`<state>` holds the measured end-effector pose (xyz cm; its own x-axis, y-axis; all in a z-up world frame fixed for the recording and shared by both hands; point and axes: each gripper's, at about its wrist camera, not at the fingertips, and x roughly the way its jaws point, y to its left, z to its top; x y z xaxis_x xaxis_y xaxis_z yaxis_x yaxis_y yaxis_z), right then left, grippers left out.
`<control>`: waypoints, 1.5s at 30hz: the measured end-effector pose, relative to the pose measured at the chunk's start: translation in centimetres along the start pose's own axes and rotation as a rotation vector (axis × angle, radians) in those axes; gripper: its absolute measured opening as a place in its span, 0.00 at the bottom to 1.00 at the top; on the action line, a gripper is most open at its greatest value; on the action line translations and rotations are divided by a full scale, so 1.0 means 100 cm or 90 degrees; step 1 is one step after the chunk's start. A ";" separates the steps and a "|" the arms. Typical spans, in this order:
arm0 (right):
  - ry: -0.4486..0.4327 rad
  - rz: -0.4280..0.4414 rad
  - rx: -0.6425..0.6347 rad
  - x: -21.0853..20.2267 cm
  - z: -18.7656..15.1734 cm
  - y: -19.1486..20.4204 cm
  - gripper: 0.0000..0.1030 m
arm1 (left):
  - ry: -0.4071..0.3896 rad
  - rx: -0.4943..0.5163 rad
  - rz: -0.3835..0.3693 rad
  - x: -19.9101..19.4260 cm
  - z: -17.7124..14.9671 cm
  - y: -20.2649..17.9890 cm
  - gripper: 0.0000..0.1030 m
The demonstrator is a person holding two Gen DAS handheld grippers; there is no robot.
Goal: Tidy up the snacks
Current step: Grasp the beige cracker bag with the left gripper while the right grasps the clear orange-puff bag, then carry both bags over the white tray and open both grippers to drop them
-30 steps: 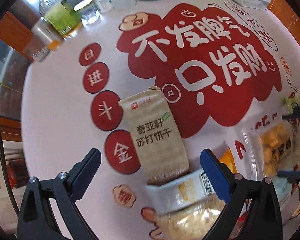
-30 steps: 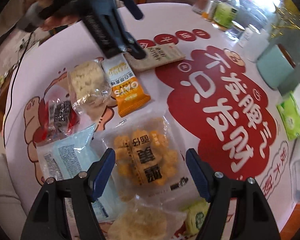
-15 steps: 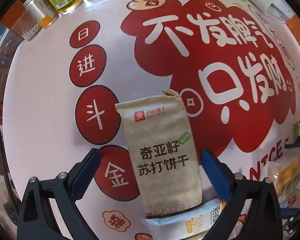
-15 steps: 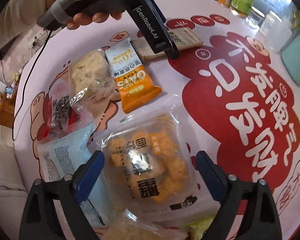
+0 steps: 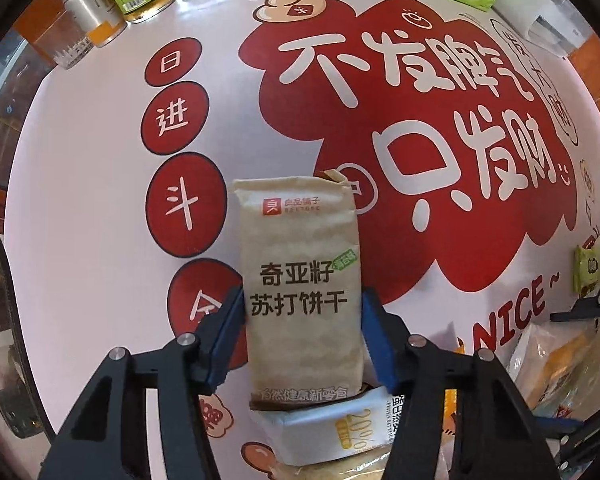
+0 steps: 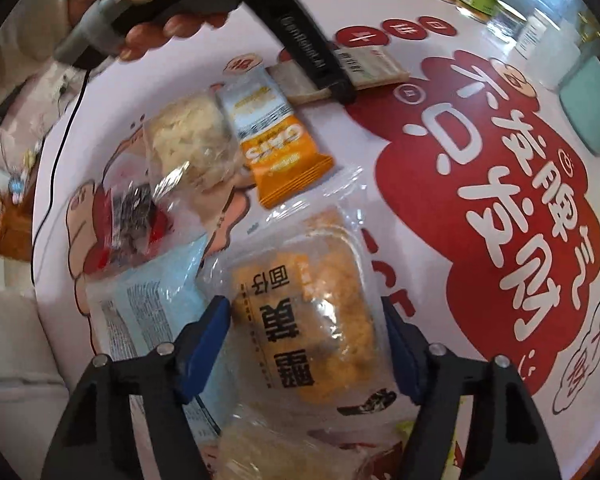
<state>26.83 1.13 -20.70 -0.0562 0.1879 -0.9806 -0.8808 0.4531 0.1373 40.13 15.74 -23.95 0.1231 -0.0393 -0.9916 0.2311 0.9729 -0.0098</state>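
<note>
Left claw (image 5: 302,320) has just been closing, blue pads now clamped on the beige paper cracker pack (image 5: 300,264) lying on the desk (image 5: 92,200). Right claw (image 6: 306,344) also closing, straddling the clear bag of yellow puffs (image 6: 300,308); contact unclear. Farther left: orange oat bar (image 6: 276,140).

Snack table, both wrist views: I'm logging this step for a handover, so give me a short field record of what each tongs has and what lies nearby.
left tongs: just closing, pads against both sides of the beige cracker packet
right tongs: just closing, pads at both sides of the clear pack of golden snacks
beside cracker packet: orange oat bar, overlapped by its end
surface: printed table cover
</note>
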 end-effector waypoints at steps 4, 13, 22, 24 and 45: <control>0.053 -0.002 0.006 0.024 -0.002 0.004 0.83 | 0.002 -0.004 0.001 -0.002 -0.007 -0.004 0.51; -0.065 -0.098 0.070 -0.010 -0.007 0.005 0.63 | -0.049 -0.006 0.019 -0.036 -0.039 -0.010 0.51; -0.241 -0.141 0.191 -0.112 -0.041 -0.001 0.63 | -0.145 0.023 0.015 -0.128 -0.067 -0.037 0.51; -0.277 -0.155 0.215 -0.132 -0.051 0.008 0.63 | -0.170 0.030 0.009 -0.153 -0.073 -0.046 0.51; -0.445 -0.313 0.570 -0.245 -0.253 0.107 0.64 | -0.327 0.183 -0.092 -0.267 -0.173 -0.299 0.51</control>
<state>6.88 -20.63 1.31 0.6944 0.1294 -0.7079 -0.0909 0.9916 0.0920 13.23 -8.38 0.60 0.5050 -0.3418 -0.7925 0.5231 0.8516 -0.0340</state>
